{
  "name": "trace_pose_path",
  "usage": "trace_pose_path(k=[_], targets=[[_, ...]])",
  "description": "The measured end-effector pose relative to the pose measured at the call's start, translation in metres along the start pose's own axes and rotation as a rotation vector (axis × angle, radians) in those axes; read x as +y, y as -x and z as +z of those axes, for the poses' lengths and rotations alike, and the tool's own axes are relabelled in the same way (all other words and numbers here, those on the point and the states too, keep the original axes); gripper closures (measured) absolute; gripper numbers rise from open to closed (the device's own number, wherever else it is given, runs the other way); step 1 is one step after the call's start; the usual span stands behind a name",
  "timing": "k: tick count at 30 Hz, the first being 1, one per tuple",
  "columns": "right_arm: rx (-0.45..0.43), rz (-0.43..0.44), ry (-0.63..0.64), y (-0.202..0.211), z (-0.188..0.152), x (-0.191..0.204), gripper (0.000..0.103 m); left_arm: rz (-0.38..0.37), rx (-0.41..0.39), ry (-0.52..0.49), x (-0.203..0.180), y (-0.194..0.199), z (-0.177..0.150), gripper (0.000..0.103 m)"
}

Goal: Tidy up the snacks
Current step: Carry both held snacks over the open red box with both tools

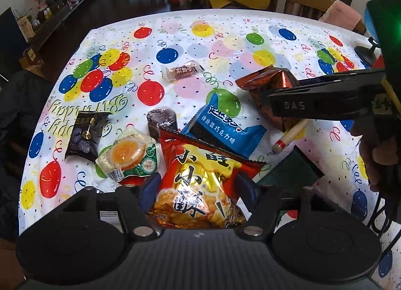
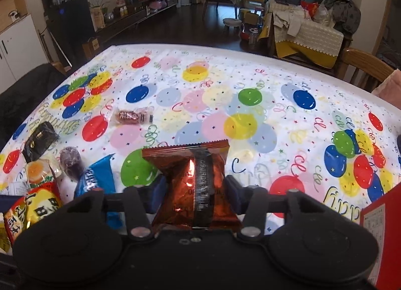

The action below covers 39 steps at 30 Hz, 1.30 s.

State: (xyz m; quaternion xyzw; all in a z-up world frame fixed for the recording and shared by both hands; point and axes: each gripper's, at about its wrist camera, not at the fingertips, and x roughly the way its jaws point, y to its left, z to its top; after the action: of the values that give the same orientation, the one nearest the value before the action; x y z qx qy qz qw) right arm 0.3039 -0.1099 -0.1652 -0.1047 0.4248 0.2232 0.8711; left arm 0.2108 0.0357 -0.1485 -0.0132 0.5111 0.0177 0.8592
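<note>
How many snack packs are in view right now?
7. Red-yellow bag in left gripper, copper bag in right gripper; on table: blue pack, dark roll, egg pack, black pouch, brown candy. More may be hidden.

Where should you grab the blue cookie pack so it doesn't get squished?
Grab the blue pack by its flat crimped end nearest the balloon cloth's green balloon, coming from above on the far side. That end lies bare; the near end is tucked under the red-and-yellow bag, which the left gripper holds.

"DAS" on the right gripper [image 1: 295, 105]; "Happy Birthday" on the tablecloth [image 1: 175, 39].
</note>
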Motion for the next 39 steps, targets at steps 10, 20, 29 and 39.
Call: trace_pose_path(k=[10,20,29,39], targets=[[-0.056,-0.023,-0.046,0.050,-0.008,0.004,0.059,-0.009,-0.026,0.005,-0.002,0.027,-0.003,0.047],[-0.114,-0.050,-0.108,0.140,-0.035,0.016,0.059,-0.064,-0.093,0.011,0.001,0.087,-0.025,0.047],[-0.152,-0.089,-0.147,0.215,-0.068,0.032,0.059,-0.134,-0.178,-0.043,-0.010,0.145,-0.045,0.047],[-0.214,-0.158,-0.178,0.277,-0.083,0.004,0.059,-0.203,-0.253,-0.118,-0.059,0.187,-0.036,0.046]])
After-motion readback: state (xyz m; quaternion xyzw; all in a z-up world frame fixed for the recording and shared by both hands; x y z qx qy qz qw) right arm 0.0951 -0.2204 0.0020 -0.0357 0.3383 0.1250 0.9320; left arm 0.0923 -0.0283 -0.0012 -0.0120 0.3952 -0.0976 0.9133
